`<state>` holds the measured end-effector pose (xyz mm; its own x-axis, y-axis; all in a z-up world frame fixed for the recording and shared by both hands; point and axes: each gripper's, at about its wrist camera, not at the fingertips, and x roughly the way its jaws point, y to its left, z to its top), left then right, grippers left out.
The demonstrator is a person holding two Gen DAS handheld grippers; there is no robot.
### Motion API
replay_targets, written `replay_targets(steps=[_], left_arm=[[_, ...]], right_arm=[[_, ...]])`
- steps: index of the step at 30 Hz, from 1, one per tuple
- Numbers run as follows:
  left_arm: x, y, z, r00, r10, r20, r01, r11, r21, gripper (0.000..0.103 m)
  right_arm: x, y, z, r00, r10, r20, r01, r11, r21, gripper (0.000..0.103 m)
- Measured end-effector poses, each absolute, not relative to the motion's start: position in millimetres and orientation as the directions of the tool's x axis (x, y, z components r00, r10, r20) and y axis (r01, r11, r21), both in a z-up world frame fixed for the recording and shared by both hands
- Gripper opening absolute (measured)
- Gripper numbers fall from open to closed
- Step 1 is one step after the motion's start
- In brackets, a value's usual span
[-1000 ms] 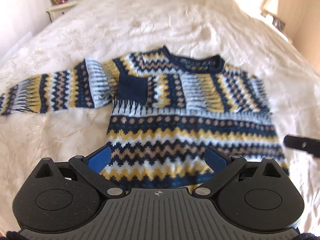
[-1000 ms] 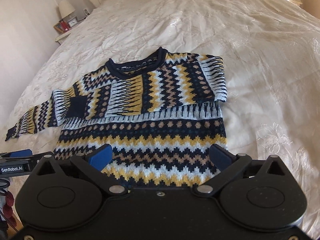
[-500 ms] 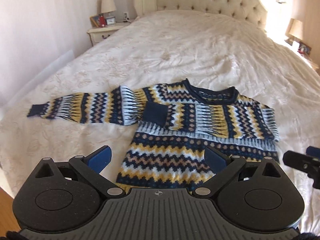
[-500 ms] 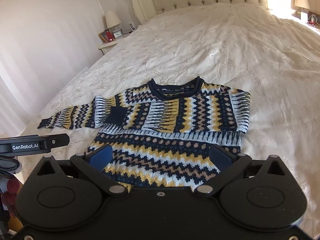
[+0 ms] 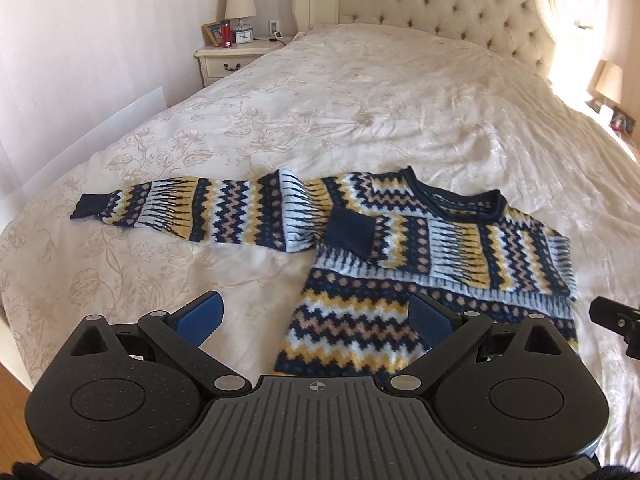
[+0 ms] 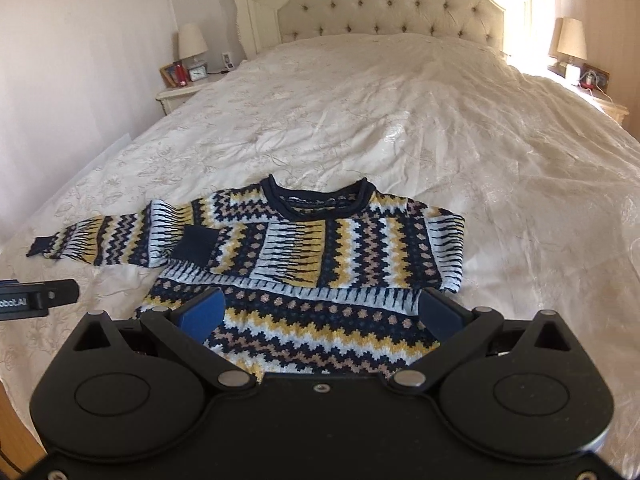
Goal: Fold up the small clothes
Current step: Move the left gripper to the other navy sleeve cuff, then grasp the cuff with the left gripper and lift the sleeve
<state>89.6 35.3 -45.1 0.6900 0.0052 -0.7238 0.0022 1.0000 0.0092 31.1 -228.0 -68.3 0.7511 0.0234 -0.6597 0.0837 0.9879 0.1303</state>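
A small knitted sweater (image 5: 420, 264) (image 6: 320, 264) in navy, yellow, tan and pale blue lies flat on the cream bedspread (image 5: 360, 100) (image 6: 400, 112), neck toward the headboard. One sleeve (image 5: 192, 208) (image 6: 104, 240) stretches out to the left. The other sleeve is folded across the chest, its navy cuff (image 5: 350, 232) (image 6: 196, 246) resting left of centre. My left gripper (image 5: 316, 316) hangs open above the hem's left corner, holding nothing. My right gripper (image 6: 322, 312) is open over the lower body of the sweater, also empty.
A tufted headboard (image 6: 380, 0) stands at the far end. A nightstand (image 5: 232, 60) with a lamp, clock and frame sits far left; another lamp (image 6: 572, 40) is far right. Wooden floor (image 5: 12, 408) shows at the bed's near left edge.
Both grippers have pulled back and tilted up from the sweater, so the headboard and whole bed come into view. Both stay open. The sweater has not moved.
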Motion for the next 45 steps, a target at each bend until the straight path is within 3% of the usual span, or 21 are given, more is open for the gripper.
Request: replay_targets(steps=[5, 8, 14, 31, 40, 44, 45], left_arm=[[112, 88, -48, 0.691, -0.064, -0.720, 0.018, 0.997, -0.072, 0.100], [130, 122, -55, 0.673, -0.098, -0.733, 0.011, 0.992, -0.123, 0.100], [170, 181, -77, 0.635, -0.067, -0.770, -0.026, 0.994, -0.108, 0.100], [283, 310, -142, 0.581, -0.001, -0.814, -0.267, 0.944, -0.192, 0.100], [304, 334, -171, 0.593, 0.019, -0.805, -0.393, 0.879, -0.268, 0.099], [307, 345, -173, 0.626, -0.016, -0.780, -0.438, 0.820, -0.369, 0.080], [309, 349, -173, 0.638, -0.025, -0.769, -0.448, 0.800, -0.398, 0.063]], right_arm=[[43, -215, -72, 0.743, 0.030, -0.669, 0.117, 0.978, 0.174, 0.101], [58, -199, -76, 0.717, 0.043, -0.696, 0.152, 0.964, 0.217, 0.095], [79, -176, -86, 0.680, 0.055, -0.731, 0.201, 0.945, 0.258, 0.094], [123, -125, -89, 0.594, -0.044, -0.803, 0.288, 0.944, 0.162, 0.095], [133, -110, -87, 0.572, -0.053, -0.818, 0.274, 0.953, 0.130, 0.095], [132, -109, -90, 0.557, -0.061, -0.828, 0.274, 0.955, 0.113, 0.095], [132, -110, -91, 0.553, -0.063, -0.831, 0.274, 0.955, 0.110, 0.095]])
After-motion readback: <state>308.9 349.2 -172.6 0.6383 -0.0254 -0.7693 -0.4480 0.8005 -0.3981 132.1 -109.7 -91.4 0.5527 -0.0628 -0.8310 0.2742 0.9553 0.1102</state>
